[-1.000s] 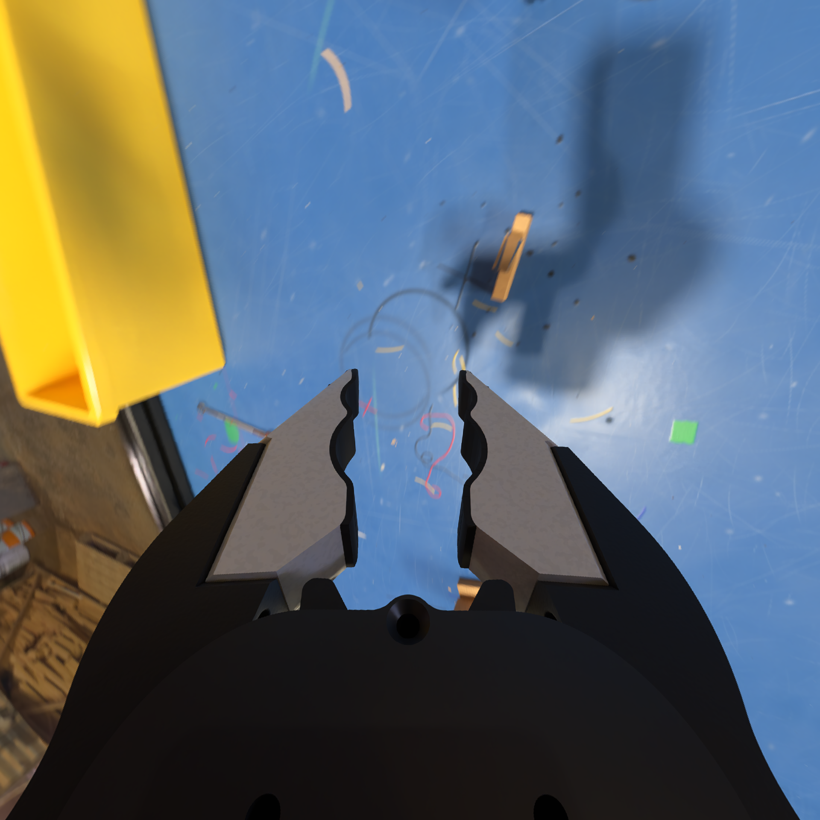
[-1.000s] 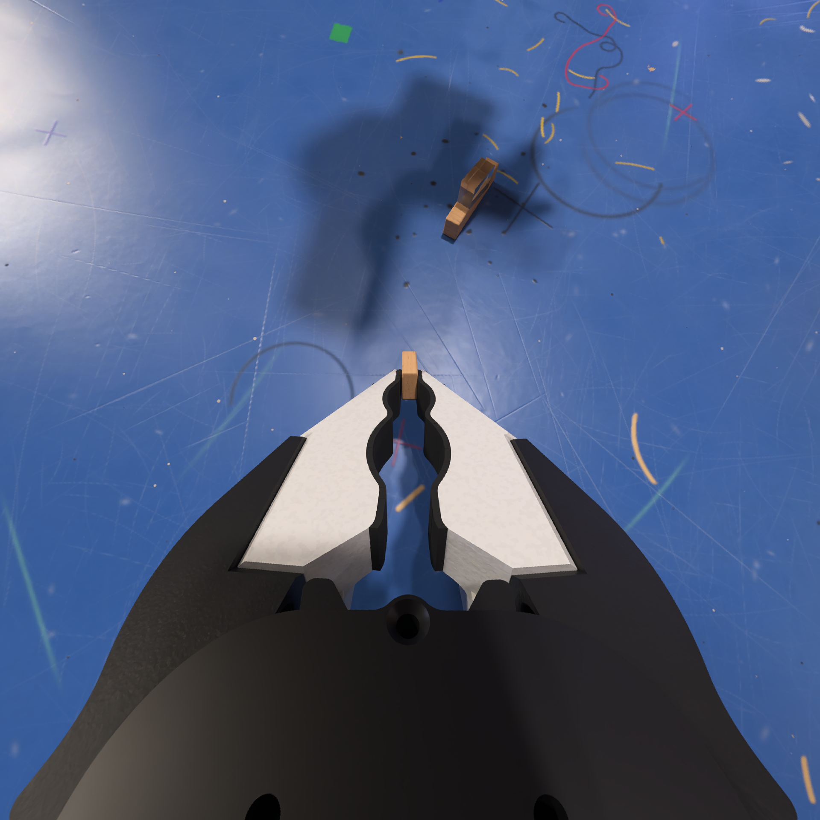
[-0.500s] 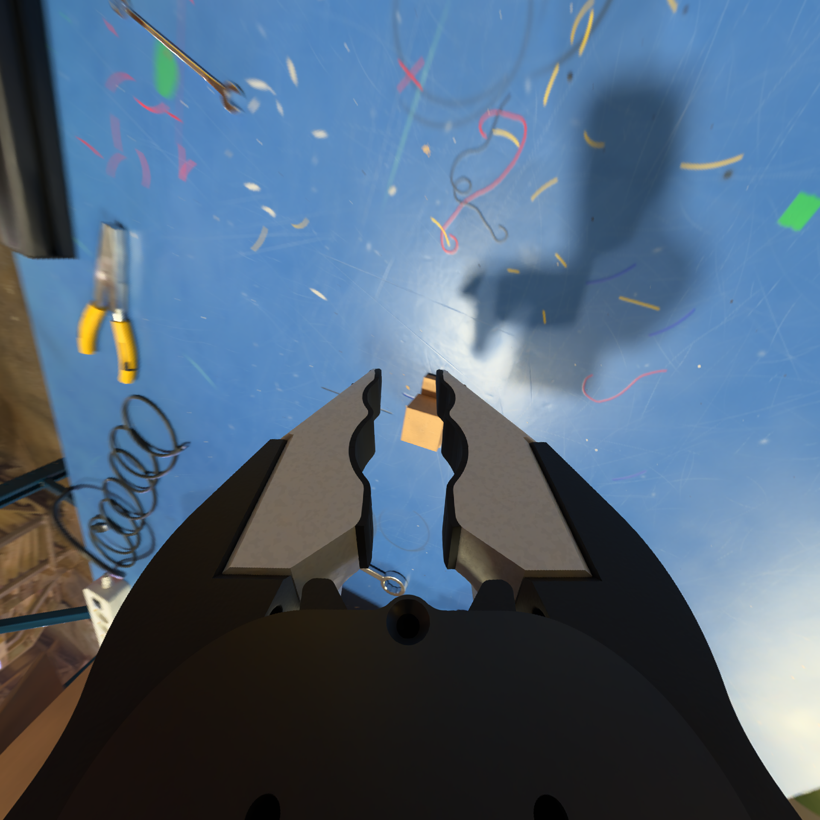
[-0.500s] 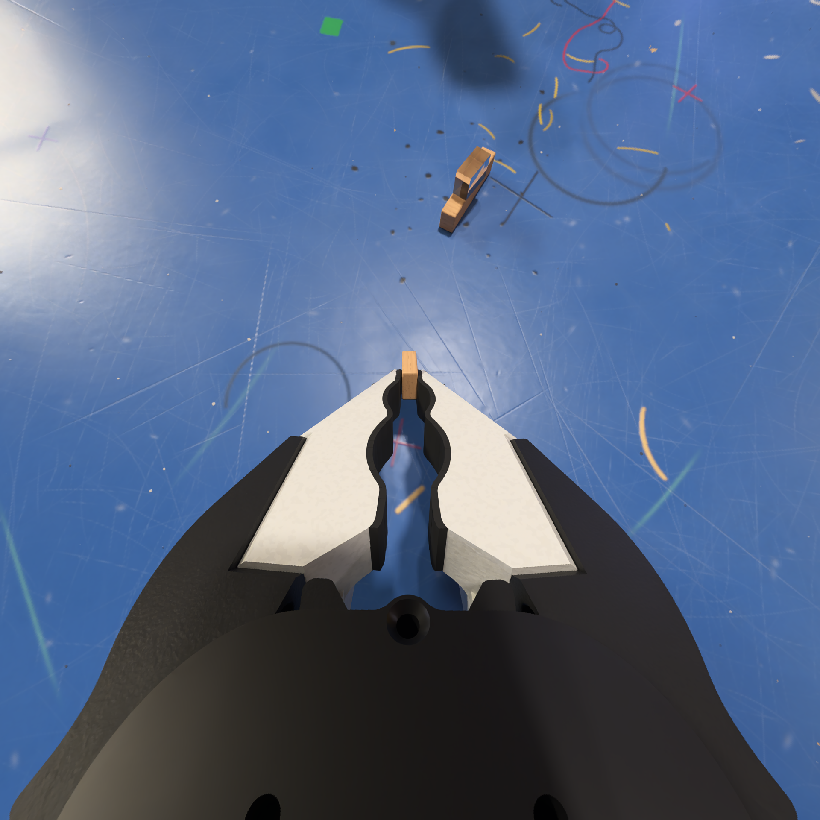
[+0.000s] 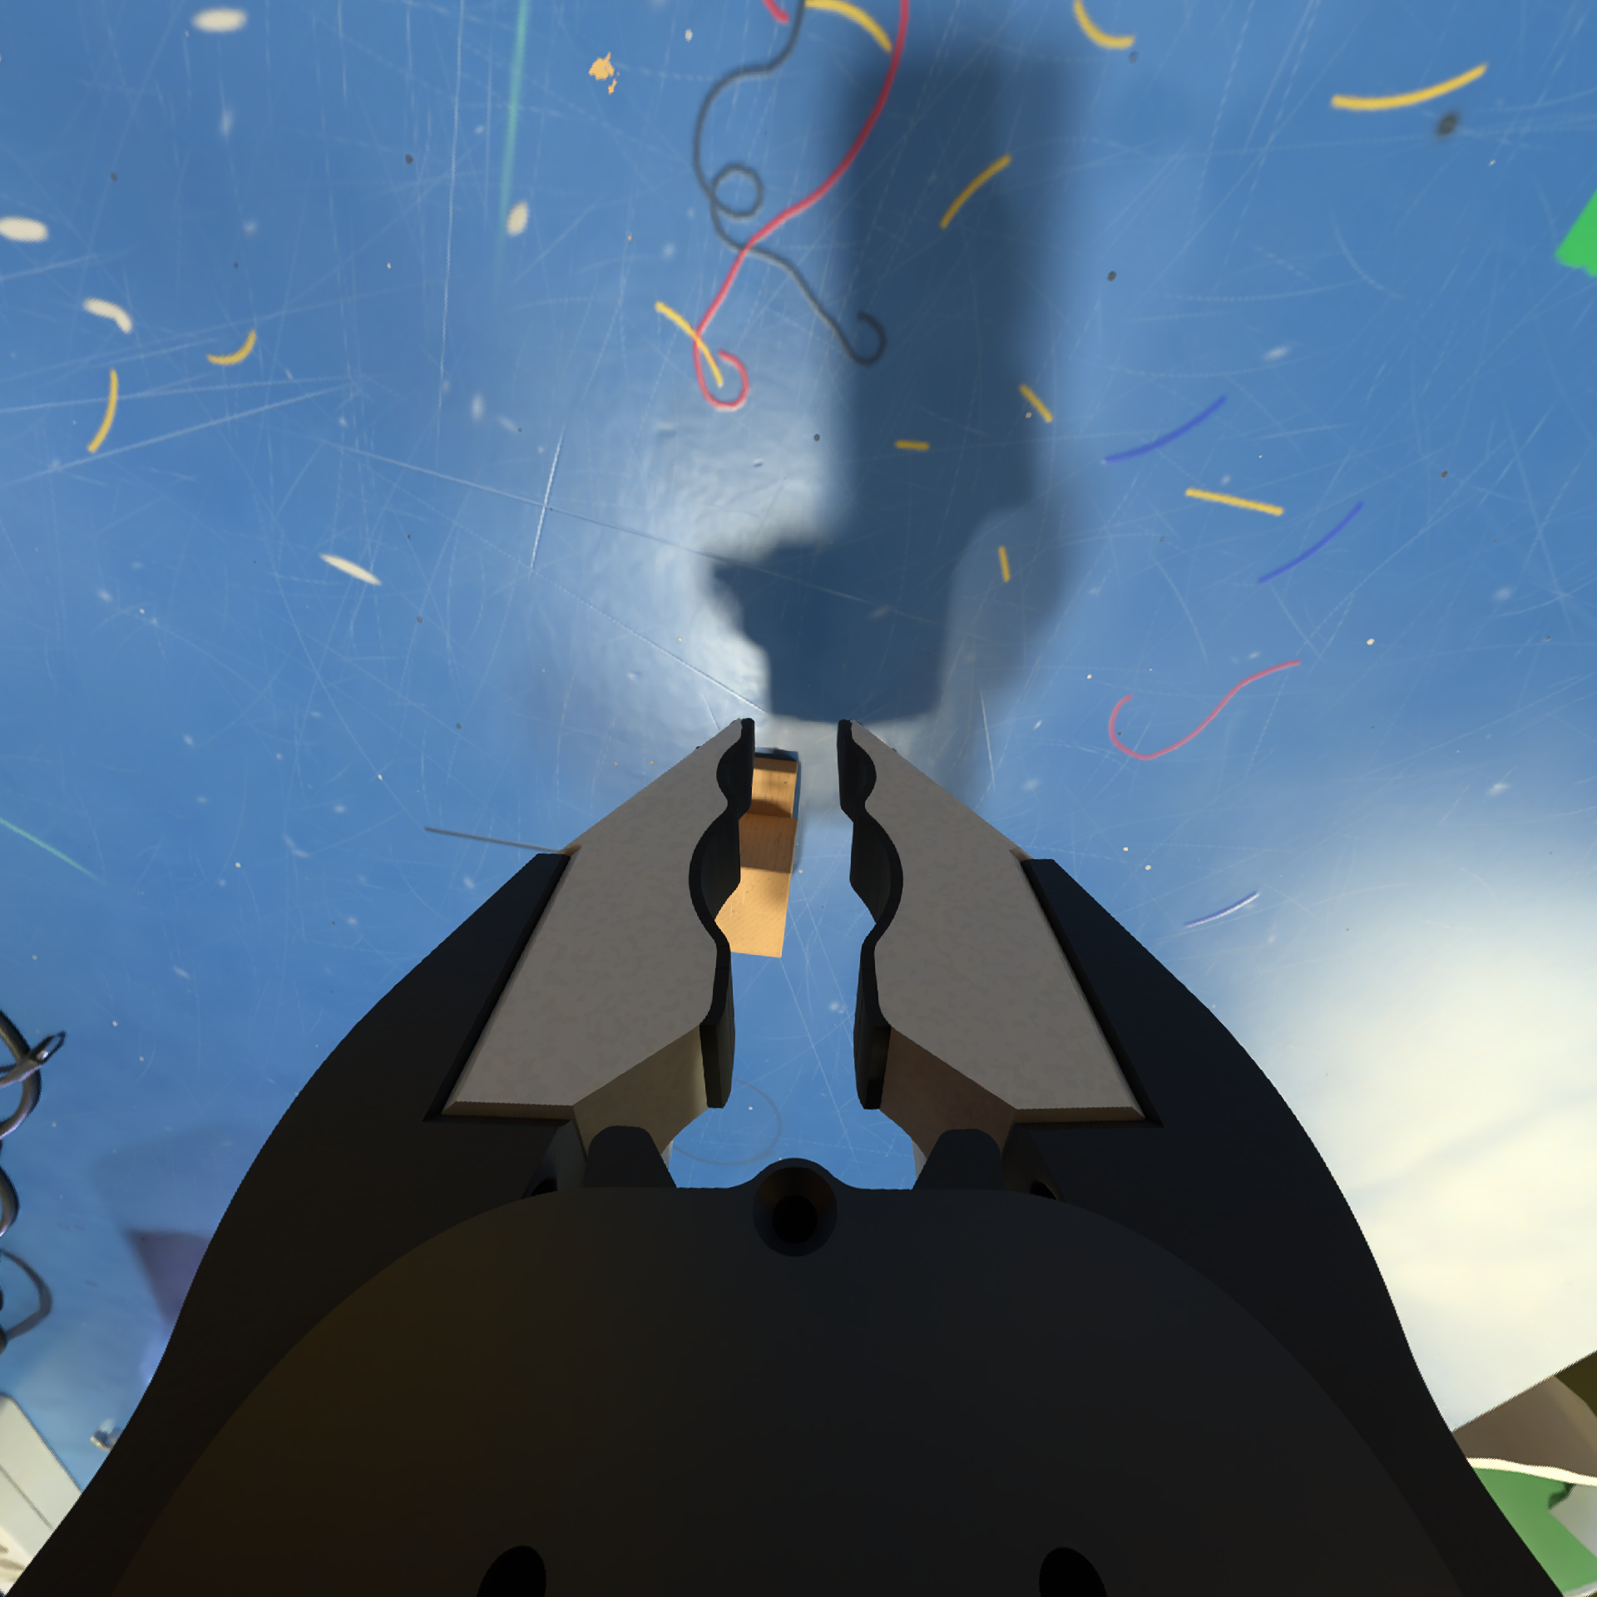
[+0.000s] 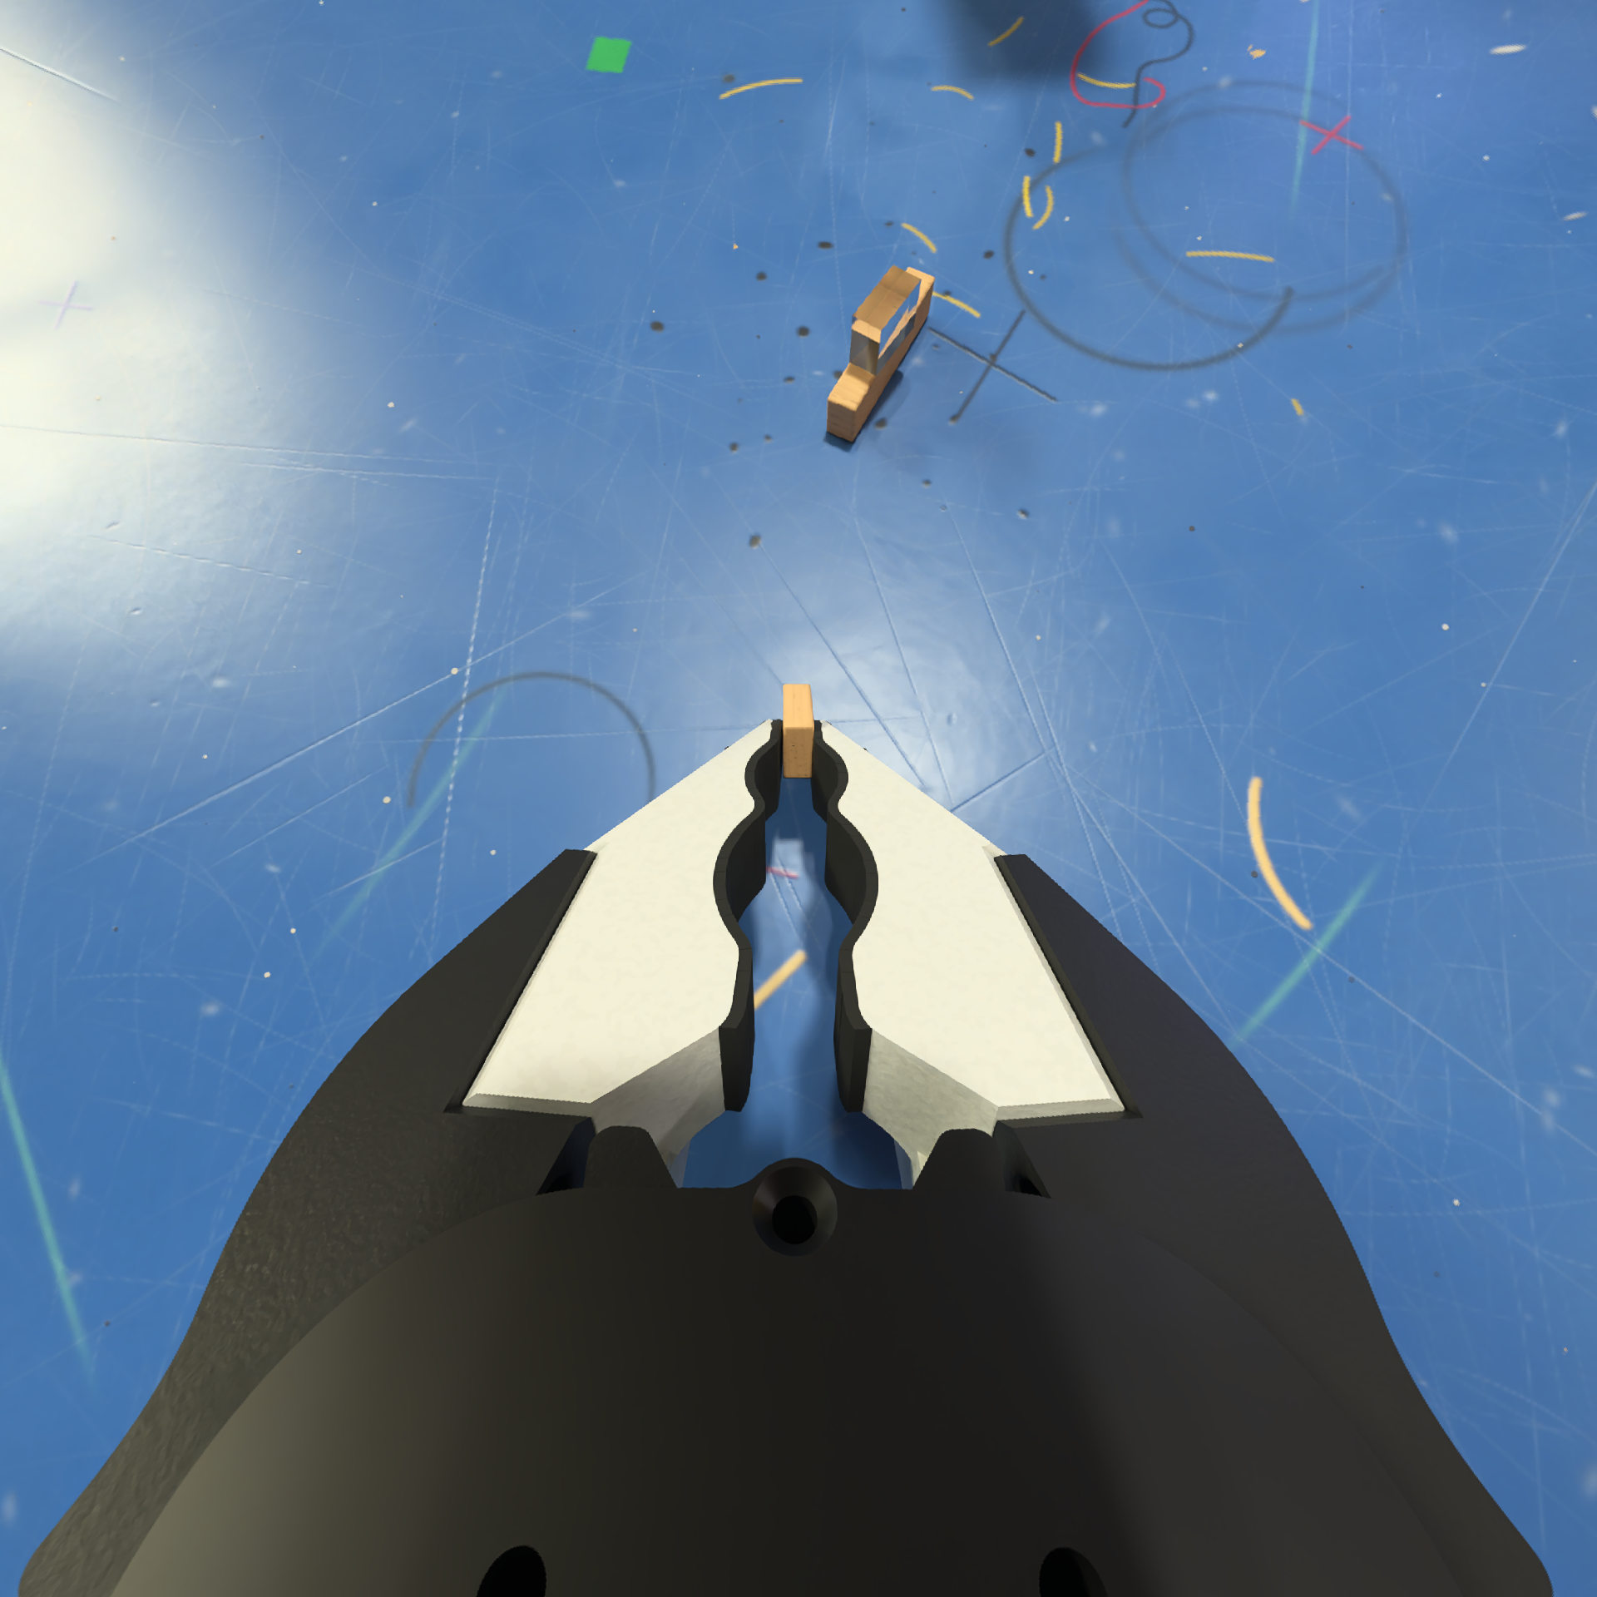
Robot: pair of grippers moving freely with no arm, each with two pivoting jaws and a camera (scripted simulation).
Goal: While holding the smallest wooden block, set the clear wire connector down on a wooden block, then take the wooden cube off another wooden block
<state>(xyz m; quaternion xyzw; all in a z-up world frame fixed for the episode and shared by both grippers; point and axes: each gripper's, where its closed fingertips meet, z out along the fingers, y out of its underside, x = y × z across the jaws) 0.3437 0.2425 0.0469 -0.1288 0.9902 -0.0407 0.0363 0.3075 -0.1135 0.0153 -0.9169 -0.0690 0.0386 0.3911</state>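
My right gripper (image 6: pixel 796 726) is shut on the smallest wooden block (image 6: pixel 796 734), a thin tan slab sticking out past the fingertips, held above the blue table (image 6: pixel 346 518). Farther ahead, the clear wire connector (image 6: pixel 890 321) lies on a long wooden block (image 6: pixel 855 406). My left gripper (image 5: pixel 795 726) is open and low over the table. The wooden cube (image 5: pixel 760 890) sits between its fingers, close against the left finger (image 5: pixel 639 907), which hides part of it. Another wooden block (image 5: pixel 775 782) shows just beyond the cube. A gap separates the cube from the right finger.
Red and black wire scraps (image 5: pixel 778 216) and yellow offcuts lie ahead of the left gripper. A coiled wire spring (image 5: pixel 17 1080) is at the left edge. A green square (image 6: pixel 608 54) lies far ahead of the right gripper. The table's edge (image 5: pixel 1538 1417) runs at lower right.
My left gripper swung away from the connector's block, came down around the wooden cube, and its jaws narrowed. My right gripper kept hold of the small block and barely moved.
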